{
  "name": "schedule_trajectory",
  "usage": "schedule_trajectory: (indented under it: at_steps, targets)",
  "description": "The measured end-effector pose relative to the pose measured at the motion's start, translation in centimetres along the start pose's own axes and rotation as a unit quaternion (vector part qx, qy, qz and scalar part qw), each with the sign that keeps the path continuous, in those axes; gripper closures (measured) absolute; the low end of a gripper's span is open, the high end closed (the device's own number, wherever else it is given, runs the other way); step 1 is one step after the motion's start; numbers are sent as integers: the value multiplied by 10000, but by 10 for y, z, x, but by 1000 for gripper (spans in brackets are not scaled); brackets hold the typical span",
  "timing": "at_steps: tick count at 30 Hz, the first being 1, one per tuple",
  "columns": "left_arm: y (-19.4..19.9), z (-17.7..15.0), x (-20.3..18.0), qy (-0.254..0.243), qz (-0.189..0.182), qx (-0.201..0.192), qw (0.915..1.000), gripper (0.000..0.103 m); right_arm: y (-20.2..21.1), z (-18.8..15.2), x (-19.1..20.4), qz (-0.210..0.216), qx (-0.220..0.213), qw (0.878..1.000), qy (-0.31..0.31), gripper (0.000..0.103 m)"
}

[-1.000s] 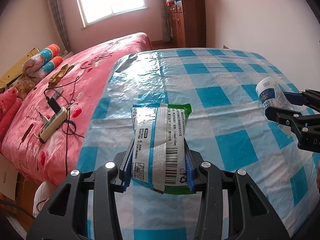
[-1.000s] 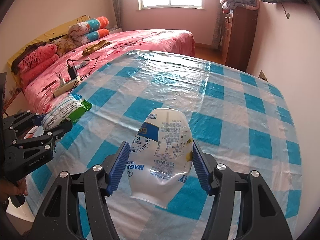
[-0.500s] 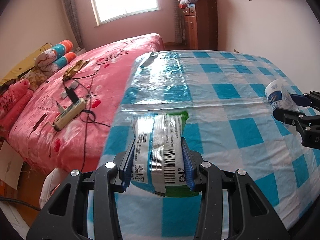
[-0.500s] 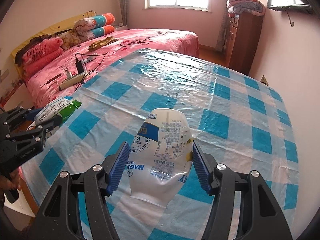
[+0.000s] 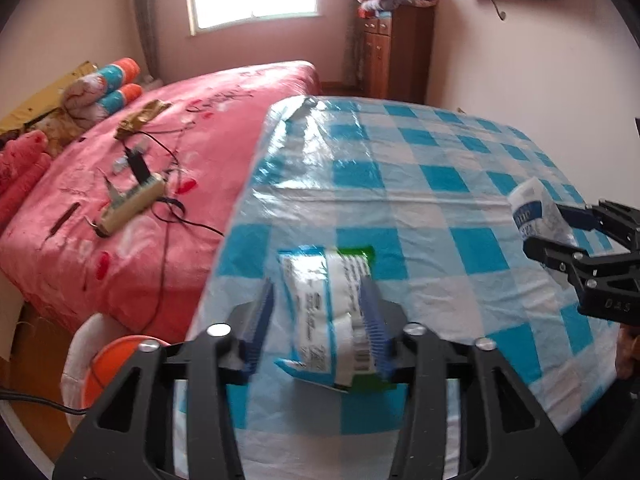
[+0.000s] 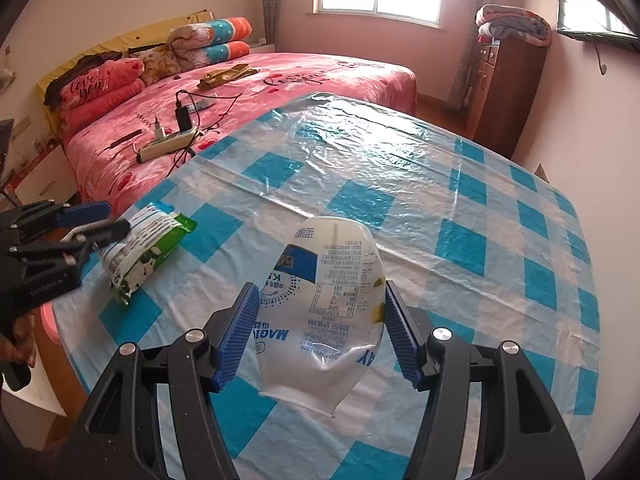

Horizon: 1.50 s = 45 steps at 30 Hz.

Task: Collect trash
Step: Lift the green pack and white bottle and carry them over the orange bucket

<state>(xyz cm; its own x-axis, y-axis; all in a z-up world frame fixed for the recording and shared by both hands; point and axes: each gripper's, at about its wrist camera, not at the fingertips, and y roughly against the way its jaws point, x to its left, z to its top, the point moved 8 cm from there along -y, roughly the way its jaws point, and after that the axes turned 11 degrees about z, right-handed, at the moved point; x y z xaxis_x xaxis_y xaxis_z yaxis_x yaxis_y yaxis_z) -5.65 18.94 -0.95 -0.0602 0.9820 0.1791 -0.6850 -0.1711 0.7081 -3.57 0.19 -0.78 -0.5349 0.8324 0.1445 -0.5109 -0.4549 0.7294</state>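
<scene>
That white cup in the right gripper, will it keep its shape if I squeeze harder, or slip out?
The white cup is already dented and flattened between the right gripper pads, so it looks thin and soft; more squeeze would probably crush it further. It seems empty and light. Its glossy printed skin may be slippery, though the ribbed blue pads should help.

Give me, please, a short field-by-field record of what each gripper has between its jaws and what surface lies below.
left gripper: jaws opening; green and white wrapper between them, gap at the left pad
right gripper: shut on crushed white cup
surface: table under blue checked plastic cloth
beside table: pink bed with a power strip
bin: rim at lower left, left wrist view
</scene>
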Motion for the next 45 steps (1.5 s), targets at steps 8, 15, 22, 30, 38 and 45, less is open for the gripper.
schedule_trajectory:
  at_steps: [8, 15, 22, 30, 38, 45]
  targets:
    - [-26, -14, -8, 29, -131, 315, 9994, 39, -3, -7, 7, 74, 93, 9999, 43, 40]
    - [-38, -11, -13, 233, -133, 405, 9988, 51, -6, -7, 10, 170, 110, 9998, 49, 40]
    - [-36, -8, -18, 295, 41, 358, 9989, 60, -11, -9, 11, 299, 120, 9995, 15, 40]
    - [-32, -6, -19, 332, 49, 345, 9988, 63, -11, -12, 9, 358, 107, 9993, -37, 40]
    - [-23, 0, -19, 352, 44, 224, 9991, 63, -11, -12, 9, 354, 113, 9993, -6, 40]
    - [-8, 9, -6, 406, 155, 28, 9991, 63, -9, -8, 18, 346, 120, 9993, 118, 40]
